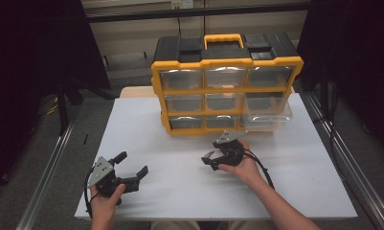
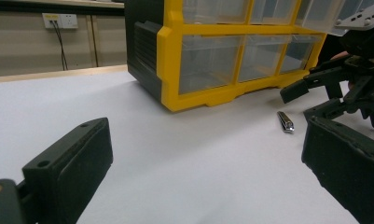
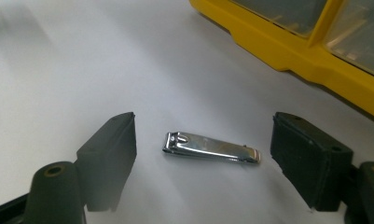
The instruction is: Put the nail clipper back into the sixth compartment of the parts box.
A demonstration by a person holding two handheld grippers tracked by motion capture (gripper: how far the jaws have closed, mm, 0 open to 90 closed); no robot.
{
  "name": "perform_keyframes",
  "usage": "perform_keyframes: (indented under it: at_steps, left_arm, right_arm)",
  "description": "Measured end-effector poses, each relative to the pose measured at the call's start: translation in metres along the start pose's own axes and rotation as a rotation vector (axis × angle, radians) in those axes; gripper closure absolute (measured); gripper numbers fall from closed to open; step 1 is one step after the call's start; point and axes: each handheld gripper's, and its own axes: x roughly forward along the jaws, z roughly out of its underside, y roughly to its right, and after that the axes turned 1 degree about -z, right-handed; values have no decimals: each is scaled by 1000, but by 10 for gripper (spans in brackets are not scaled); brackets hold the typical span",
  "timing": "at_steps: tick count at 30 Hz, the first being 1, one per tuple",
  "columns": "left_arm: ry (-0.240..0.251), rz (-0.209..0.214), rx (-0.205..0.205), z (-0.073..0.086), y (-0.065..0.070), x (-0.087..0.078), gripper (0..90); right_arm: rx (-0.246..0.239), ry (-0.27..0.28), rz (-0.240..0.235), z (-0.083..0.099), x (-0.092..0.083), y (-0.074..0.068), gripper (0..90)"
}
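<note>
While lying flat on the white worktop [image 1: 146,124] just before the yellow organiser [image 1: 226,84], the nail clipper [image 3: 211,148] is sitting untouched between the right gripper [image 3: 203,158] fingers, standing apart; left gripper [image 1: 130,167] fingers are gaping too.

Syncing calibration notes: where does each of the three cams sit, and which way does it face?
High view: above the person's side, looking forward and down on the white table; both forearms, left gripper, right gripper, yellow drawer cabinet.
Left gripper view: low over the table, along its own open jaws toward the cabinet, nail clipper and the right gripper.
Right gripper view: close above the table, down between its own jaws onto the clipper.
Shared: both gripper views show clipper and cabinet.
</note>
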Motion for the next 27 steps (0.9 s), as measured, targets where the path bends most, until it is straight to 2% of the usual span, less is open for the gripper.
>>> perform_keyframes:
  at_steps: [1, 8, 10, 11, 12, 13, 15, 16, 18, 19, 20, 23, 25, 27]
  left_arm:
    - [-2, -1, 9, 0, 0, 0, 19]
    - [-11, 4, 0, 1, 0, 1, 19]
    - [-13, 6, 4, 1, 0, 2, 19]
    - [-15, 10, 11, 1, 0, 2, 19]
    - [-16, 15, 3, 1, 0, 2, 19]
    - [-27, 16, 18, 1, -1, 2, 19]
    - [-27, 15, 18, 1, -1, 2, 19]
    - [-18, 9, -1, 1, 1, 2, 19]
    - [-17, 10, -5, 2, 0, 2, 19]
    - [-17, 4, -1, 2, 0, 2, 19]
    - [-16, 6, -8, 2, -1, 2, 19]
    - [-15, 2, -12, 2, -1, 1, 19]
    - [-16, 3, -9, 2, -2, 1, 19]
    - [-22, 0, 3, 2, -2, 0, 19]
  right_arm:
    - [-5, -5, -5, 0, 2, 1, 229]
    - [-13, -51, -16, 1, 10, 5, 263]
    - [-45, -56, -28, 0, 12, 4, 290]
    - [-45, -56, -28, 0, 12, 4, 290]
    - [-59, -61, -27, -1, 13, 4, 291]
    - [-79, -72, -18, -2, 14, 4, 292]
    - [-102, -78, -20, -4, 16, 4, 295]
    - [-104, -86, -30, -5, 18, 3, 304]
    - [-112, -97, -32, -4, 22, 4, 315]
    - [-111, -96, -33, -4, 22, 4, 324]
    - [-105, -91, -44, -4, 20, 4, 373]
    - [-93, -93, -37, -3, 18, 5, 422]
    - [-103, -114, -48, -4, 14, 5, 428]
    - [-88, -121, -37, -4, 13, 2, 430]
